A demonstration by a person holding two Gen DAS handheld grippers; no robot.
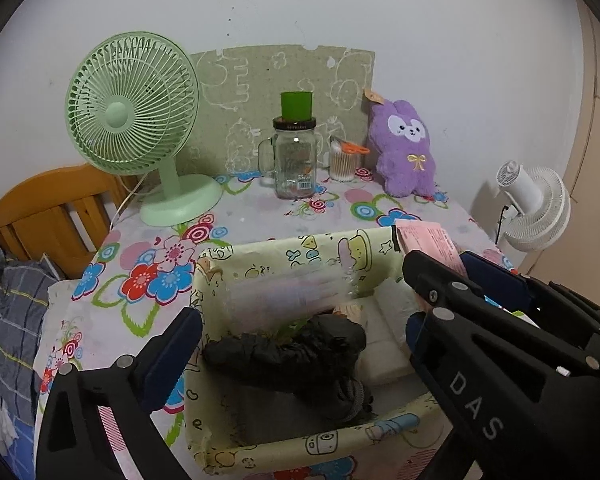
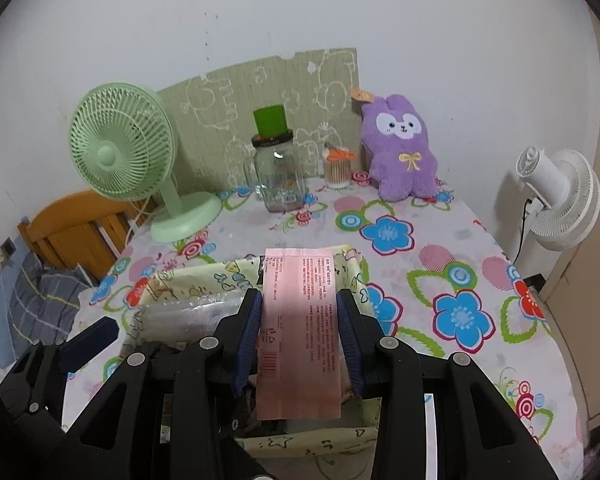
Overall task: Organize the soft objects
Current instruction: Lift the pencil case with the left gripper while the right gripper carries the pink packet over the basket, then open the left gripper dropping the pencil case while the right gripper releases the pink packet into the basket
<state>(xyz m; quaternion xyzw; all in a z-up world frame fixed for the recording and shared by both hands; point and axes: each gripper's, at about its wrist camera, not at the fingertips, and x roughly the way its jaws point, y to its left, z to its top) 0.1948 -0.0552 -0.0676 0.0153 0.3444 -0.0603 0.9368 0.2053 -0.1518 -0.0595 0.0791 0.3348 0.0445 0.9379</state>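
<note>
Left hand-held gripper (image 1: 300, 344), left wrist view: jaws spread wide, nothing between the pads, poised over the open box (image 1: 276, 256) on the table (image 1: 260, 204). Box already contains a black bundle (image 1: 292, 356), a clear plastic packet (image 1: 284, 292) and a white padded pack (image 1: 384, 340). Purple plush rabbit (image 1: 404, 148) is propped at the back of the table, well apart from the box; judged not yet sorted. Right hand-held gripper (image 1: 440, 264) enters at the right edge with the pink packet (image 1: 428, 240).

Right wrist view: right hand-held gripper (image 2: 300, 320) partly closed, both pads pressed on the sides of the pink packet (image 2: 300, 320), which hangs flat above the box (image 2: 352, 264). Plush rabbit (image 2: 400, 148) stands beside the cotton-swab tub (image 2: 336, 168).

Progress estimate: partway; the packet awaits lowering into the box, and the rabbit may follow.
</note>
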